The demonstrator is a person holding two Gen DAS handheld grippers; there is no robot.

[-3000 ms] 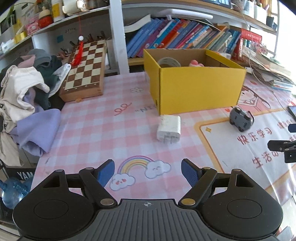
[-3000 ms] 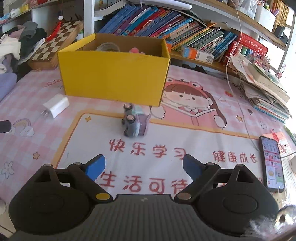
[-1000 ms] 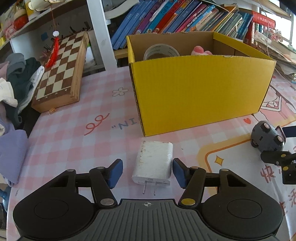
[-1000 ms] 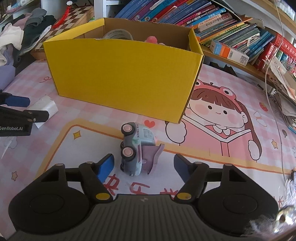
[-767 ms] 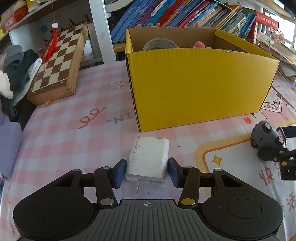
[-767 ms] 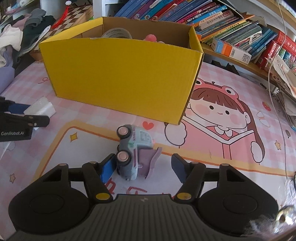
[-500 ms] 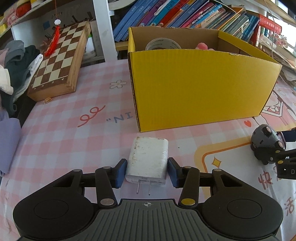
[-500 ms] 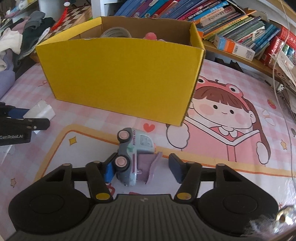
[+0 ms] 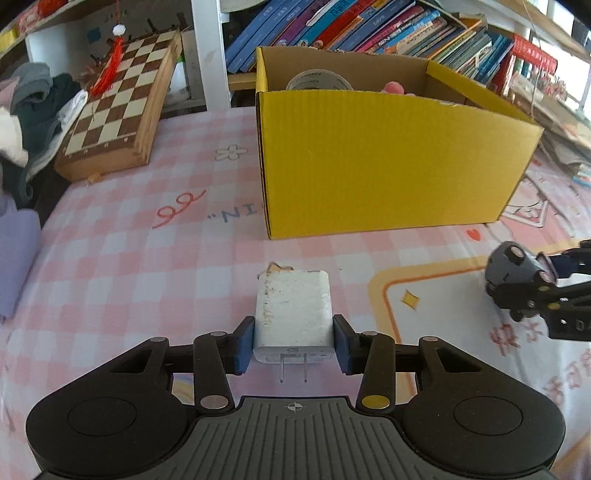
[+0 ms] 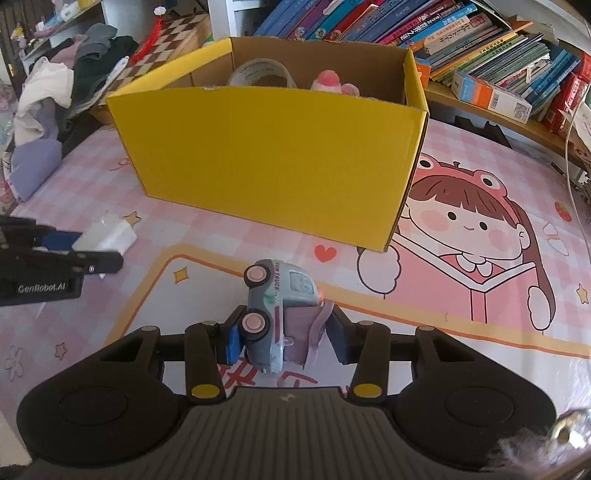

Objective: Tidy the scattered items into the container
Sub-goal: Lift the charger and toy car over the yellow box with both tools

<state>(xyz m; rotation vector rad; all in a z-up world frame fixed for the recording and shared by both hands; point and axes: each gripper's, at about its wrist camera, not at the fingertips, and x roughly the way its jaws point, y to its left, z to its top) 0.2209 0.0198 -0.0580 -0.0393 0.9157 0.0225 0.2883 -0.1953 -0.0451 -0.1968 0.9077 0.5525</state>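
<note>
My left gripper (image 9: 293,347) is shut on a white charger plug (image 9: 293,314), prongs pointing back at the camera, just in front of the yellow cardboard box (image 9: 384,162). My right gripper (image 10: 284,339) is shut on a grey toy truck (image 10: 275,306) lying on its side with a purple door open. The box (image 10: 273,155) stands behind it and holds a tape roll (image 10: 260,72) and a pink plush (image 10: 332,83). Each gripper shows in the other's view, the left (image 10: 55,258) and the right (image 9: 546,295).
A chessboard (image 9: 118,107) leans at the back left beside a pile of clothes (image 9: 26,110). Shelves of books (image 9: 369,29) run behind the box. The table has a pink checked cloth and a cartoon mat (image 10: 472,236).
Both grippers moved forward to their items and closed on them, the left on the charger, the right on the toy truck. Both now appear slightly raised.
</note>
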